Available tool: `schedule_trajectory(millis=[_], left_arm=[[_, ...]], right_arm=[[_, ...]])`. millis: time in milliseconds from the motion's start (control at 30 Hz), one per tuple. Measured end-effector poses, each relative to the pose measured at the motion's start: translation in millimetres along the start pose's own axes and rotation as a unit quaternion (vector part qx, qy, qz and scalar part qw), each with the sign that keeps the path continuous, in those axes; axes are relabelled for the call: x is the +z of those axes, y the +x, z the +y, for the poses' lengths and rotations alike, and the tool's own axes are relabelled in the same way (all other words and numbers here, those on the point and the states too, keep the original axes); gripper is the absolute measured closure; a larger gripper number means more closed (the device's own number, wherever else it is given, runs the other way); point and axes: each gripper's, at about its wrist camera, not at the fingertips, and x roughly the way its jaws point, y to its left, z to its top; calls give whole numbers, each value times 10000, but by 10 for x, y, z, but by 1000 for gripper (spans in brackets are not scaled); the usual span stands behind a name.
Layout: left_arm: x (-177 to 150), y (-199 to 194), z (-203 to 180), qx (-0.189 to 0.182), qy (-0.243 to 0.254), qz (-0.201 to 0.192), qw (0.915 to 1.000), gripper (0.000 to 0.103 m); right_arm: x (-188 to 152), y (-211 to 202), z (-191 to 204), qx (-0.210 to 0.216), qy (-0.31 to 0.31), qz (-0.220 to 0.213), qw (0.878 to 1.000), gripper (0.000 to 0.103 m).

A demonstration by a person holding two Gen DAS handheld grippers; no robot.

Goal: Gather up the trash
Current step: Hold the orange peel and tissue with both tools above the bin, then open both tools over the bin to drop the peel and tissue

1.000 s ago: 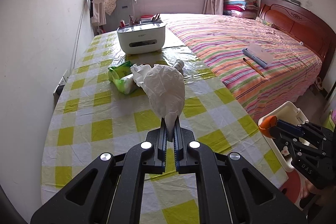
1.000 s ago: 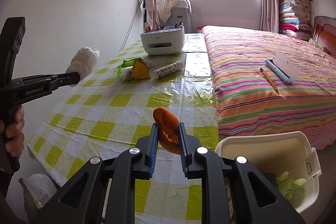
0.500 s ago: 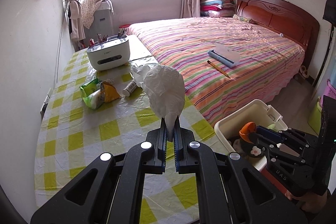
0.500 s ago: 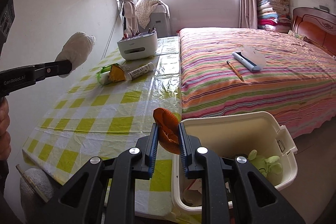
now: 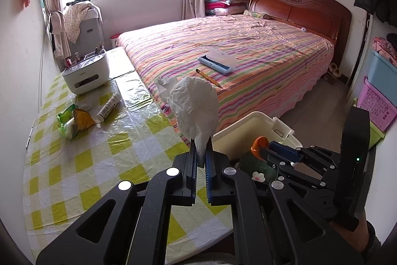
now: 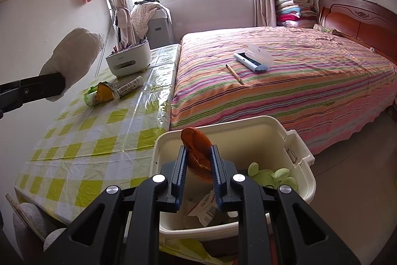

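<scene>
Right gripper (image 6: 198, 165) jaws clamped on orange peel (image 6: 197, 149), directly above cream bin (image 6: 301, 158); drop straight down. Left gripper (image 5: 201, 157) jaws gripped crumpled tissue (image 5: 196, 108) over bench (image 5: 74, 165) edge, bin lay rightward.

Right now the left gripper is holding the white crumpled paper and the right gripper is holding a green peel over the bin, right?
Not quite. The peel in the right gripper is orange, as the right wrist view shows. The left gripper does hold the white crumpled paper, and the bin is below.
</scene>
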Motion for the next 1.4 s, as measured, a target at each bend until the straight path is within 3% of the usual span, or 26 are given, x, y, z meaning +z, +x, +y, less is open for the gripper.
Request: schedule_trajectory(millis=[400, 600, 767, 1067, 1400], left_arm=[[-3, 275, -185, -24, 71, 261, 9996, 98], [-2, 375, -162, 20, 44, 357, 9993, 98], [13, 502, -195, -19, 27, 484, 9988, 98], [-15, 778, -383, -171, 78, 755, 9970, 98], [84, 991, -714, -256, 267, 933, 9950, 93]], right_arm=[[51, 64, -153, 78, 271, 41, 9996, 80], [34, 76, -264, 177, 548, 67, 9983, 62], [27, 14, -364, 221, 734, -85, 9970, 62], [-36, -409, -648, -161, 1141, -635, 9913, 62], [-71, -669, -795, -324, 1271, -837, 9878, 62]])
